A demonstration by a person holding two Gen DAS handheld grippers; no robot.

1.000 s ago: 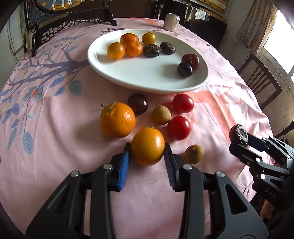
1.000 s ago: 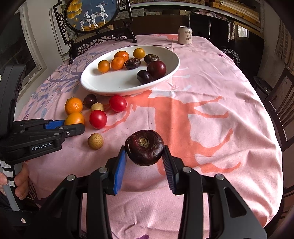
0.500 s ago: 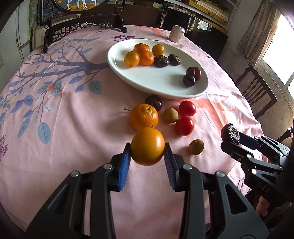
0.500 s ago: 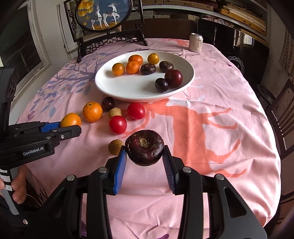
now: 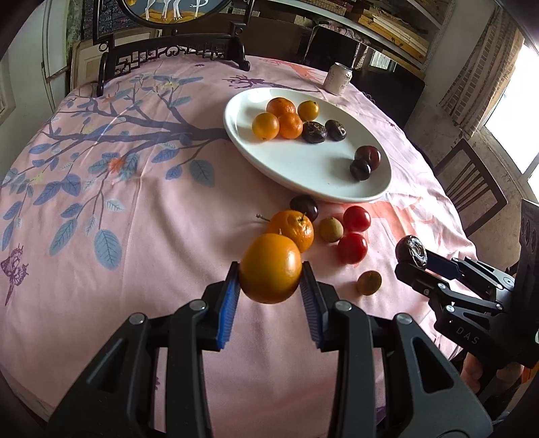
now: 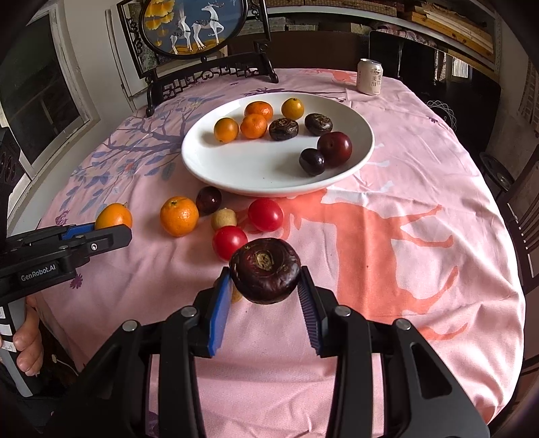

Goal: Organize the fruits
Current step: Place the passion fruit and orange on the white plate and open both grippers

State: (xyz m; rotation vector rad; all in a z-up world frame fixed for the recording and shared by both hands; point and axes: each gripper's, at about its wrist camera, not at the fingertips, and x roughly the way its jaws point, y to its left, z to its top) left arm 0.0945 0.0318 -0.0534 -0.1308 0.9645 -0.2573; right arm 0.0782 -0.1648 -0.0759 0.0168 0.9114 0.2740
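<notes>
my left gripper (image 5: 270,293) grips a smooth orange (image 5: 270,268) between its blue fingers (image 5: 228,303), lifted clear above the pink cloth of the counter (image 5: 134,256). my right gripper (image 6: 265,292) is closed on a dark, wrinkled purple fruit (image 6: 265,270), its pale stem scar facing the camera, also held off the cloth. each gripper shows at the edge of the other's view, with a hand (image 6: 28,340) wrapped on the left handle.

on the cloth in front of the white plate (image 6: 256,168) lie the loose fruits: a stemmed mandarin (image 6: 179,216), a dark plum (image 6: 209,199) just beside it near the plate's rim, a small tan fruit (image 6: 224,218), and two red tomatoes (image 6: 265,214), one nearer the plate and one nearer me. another small brownish fruit (image 5: 369,283) sits apart, closest to the counter's near edge.

the plate carries four orange citrus fruits (image 6: 253,125) grouped at its far left, two wrinkled dark fruits (image 6: 283,129) next to them, and two smooth plums (image 6: 334,144) touching at the right. a drinks can (image 6: 369,76) stands at the far end of the counter, and a framed round picture of deer (image 6: 192,23) stands behind it.
</notes>
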